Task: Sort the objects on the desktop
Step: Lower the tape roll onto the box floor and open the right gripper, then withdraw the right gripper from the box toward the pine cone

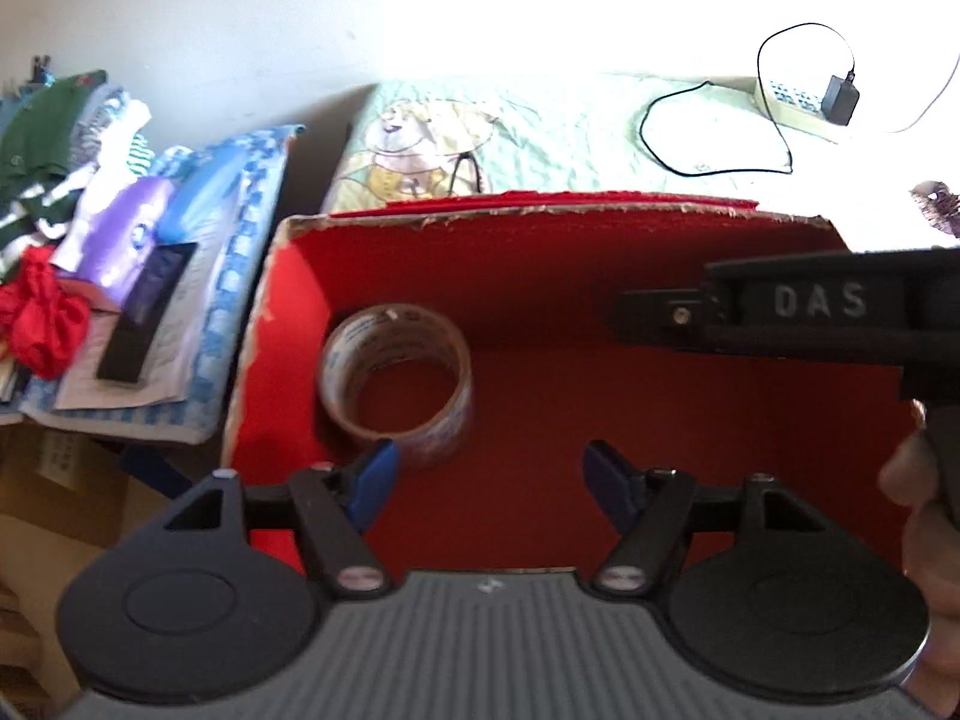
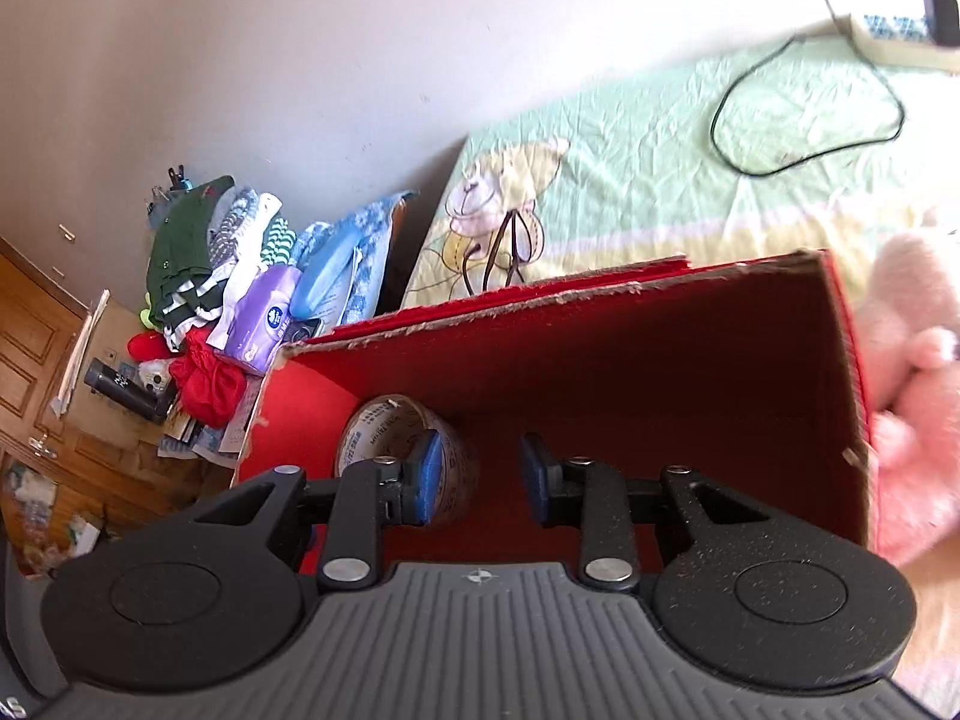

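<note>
Clear packing tape, a roll printed with small lettering, lies on the floor of a red cardboard box, close to the box's left wall and near its front. The box has ragged, torn top edges and rests on a bed covered by a pale green sheet with a cartoon bear print.

Left tongs hover over the box's front edge, blue pads spread wide with nothing between them; the left pad sits just in front of the roll. Right tongs are also spread and empty, reaching into the box, the left pad overlapping the roll's right side in that view; whether it touches cannot be told. From the left camera the right device's black body, marked "DAS", crosses the box's right half.

A pink plush toy lies just outside the box's right wall. Eyeglasses rest on the sheet behind the box, and a black cable loops farther back. Folded clothes and a purple tissue pack are piled to the left.
</note>
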Demonstrator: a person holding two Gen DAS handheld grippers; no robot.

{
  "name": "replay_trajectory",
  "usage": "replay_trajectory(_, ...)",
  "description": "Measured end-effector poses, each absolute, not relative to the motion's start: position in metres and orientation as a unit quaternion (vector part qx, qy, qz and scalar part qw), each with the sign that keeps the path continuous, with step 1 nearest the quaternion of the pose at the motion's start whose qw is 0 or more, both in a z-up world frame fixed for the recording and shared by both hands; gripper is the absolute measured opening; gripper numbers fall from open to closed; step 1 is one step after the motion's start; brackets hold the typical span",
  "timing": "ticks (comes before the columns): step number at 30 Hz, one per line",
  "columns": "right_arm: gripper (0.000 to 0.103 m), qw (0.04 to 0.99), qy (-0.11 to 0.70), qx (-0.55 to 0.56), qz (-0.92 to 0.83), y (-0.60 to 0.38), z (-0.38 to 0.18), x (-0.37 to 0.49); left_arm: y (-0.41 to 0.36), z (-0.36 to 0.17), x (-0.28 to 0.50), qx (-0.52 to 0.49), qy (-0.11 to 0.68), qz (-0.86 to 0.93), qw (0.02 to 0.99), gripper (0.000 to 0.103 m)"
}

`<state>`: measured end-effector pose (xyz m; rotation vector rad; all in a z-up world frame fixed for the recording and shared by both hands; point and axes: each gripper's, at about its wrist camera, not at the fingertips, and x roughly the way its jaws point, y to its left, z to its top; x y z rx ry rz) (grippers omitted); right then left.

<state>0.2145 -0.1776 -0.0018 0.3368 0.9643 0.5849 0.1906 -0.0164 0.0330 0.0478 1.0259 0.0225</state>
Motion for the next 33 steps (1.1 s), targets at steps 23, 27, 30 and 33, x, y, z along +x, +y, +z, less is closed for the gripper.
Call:
replay_trajectory(23,0.040,0.892,0.354,0.135,0.246,-0.200,0.014,0.124,-0.022,0.038,0.117,0.031,0.472,0.059,0.879,0.077)
replay_trajectory(27,0.040,0.903,0.323,0.129,0.251,-0.204,0.020,0.109,-0.023,0.047,0.105,0.026,0.458,0.048,0.887,0.077)
replay_trajectory(30,0.040,0.910,0.302,0.124,0.255,-0.209,0.025,0.098,-0.017,0.051,0.097,0.011,0.454,0.038,0.890,0.077)
replay_trajectory(33,0.040,0.910,0.290,0.135,0.262,-0.217,0.027,0.089,-0.007,0.050,0.090,-0.012,0.454,0.024,0.891,0.077)
